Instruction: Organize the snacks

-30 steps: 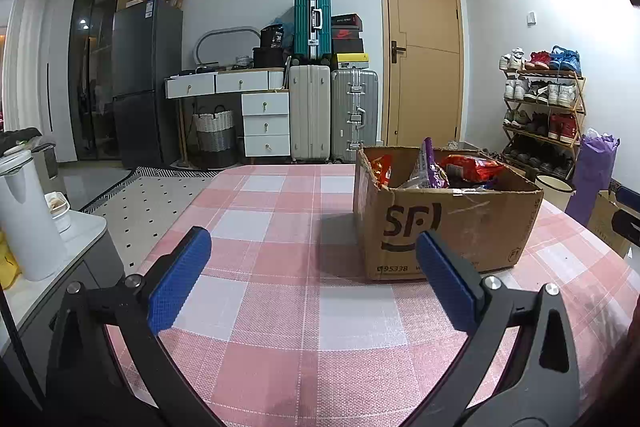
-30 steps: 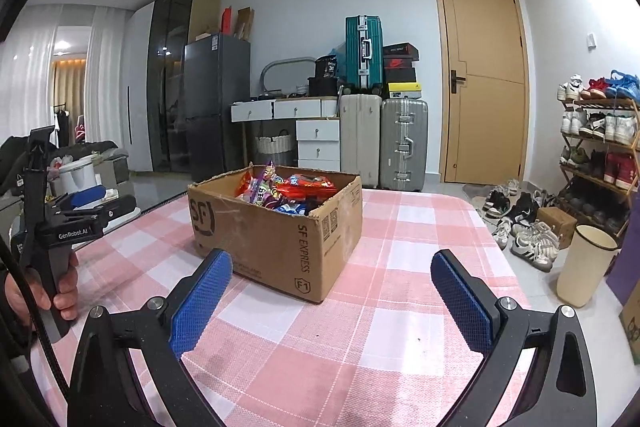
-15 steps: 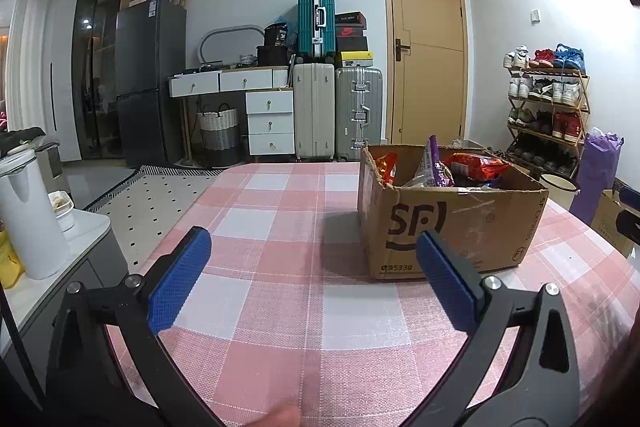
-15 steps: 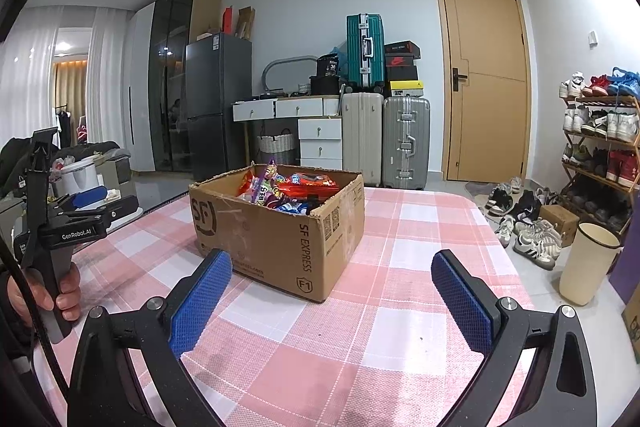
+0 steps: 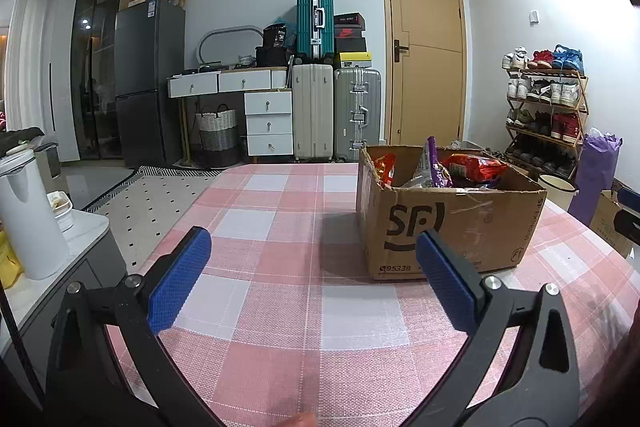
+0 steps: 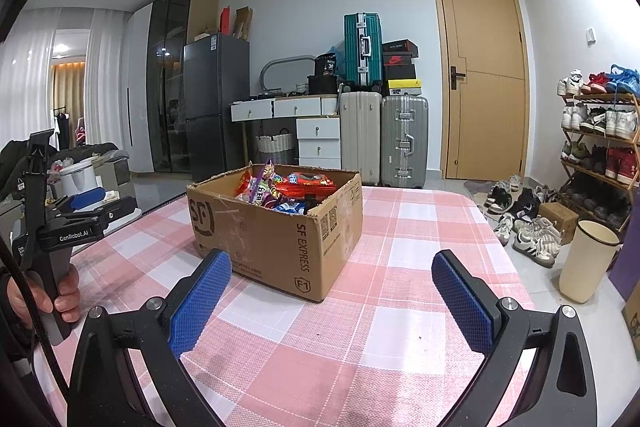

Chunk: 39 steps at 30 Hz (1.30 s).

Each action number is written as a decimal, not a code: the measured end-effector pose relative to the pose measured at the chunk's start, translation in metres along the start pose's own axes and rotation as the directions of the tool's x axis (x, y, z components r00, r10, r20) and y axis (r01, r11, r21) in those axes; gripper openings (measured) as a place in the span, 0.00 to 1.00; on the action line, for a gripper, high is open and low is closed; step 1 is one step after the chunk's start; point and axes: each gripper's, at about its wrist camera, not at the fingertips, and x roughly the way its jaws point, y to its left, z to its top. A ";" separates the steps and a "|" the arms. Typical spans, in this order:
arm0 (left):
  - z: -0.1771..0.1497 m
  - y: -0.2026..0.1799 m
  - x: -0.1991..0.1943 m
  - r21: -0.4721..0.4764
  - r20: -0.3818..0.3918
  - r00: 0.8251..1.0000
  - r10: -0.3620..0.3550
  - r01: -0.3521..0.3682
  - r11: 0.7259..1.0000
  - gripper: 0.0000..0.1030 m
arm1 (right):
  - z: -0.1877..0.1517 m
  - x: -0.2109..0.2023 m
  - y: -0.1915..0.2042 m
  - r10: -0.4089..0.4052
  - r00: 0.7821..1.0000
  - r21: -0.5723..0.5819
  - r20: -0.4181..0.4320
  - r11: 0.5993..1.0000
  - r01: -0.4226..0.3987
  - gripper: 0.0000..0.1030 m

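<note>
Snacks point(image 6: 286, 189) fill the open box point(image 6: 280, 227) on the checked table point(image 6: 420, 227). Left gripper point(image 5: 310, 277) and right gripper point(image 6: 332, 291), fingers spread apart and empty, hover near the box.

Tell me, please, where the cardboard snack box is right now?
The cardboard box sits on the checked tablecloth, left of centre in the right wrist view, ahead of both open grippers.

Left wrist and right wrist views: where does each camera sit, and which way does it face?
Left wrist: on the left hand-held gripper, low over the checked table, facing the snack box ahead to its right; its open blue fingers show.
Right wrist: on the right hand-held gripper, facing the box's corner; open fingers show, plus the left hand.
Shared: box, table, suitcases, door.
</note>
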 end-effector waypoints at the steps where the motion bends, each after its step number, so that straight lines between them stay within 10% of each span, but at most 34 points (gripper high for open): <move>1: 0.000 0.000 0.000 0.000 0.000 1.000 0.000 0.000 1.000 0.99 | -0.001 -0.001 -0.001 0.000 1.000 0.001 0.000 1.000 0.000 0.99; 39: -0.001 -0.004 0.004 0.003 0.006 1.000 -0.014 0.014 1.000 0.99 | 0.000 -0.002 -0.001 -0.001 1.000 0.000 0.001 1.000 0.001 0.99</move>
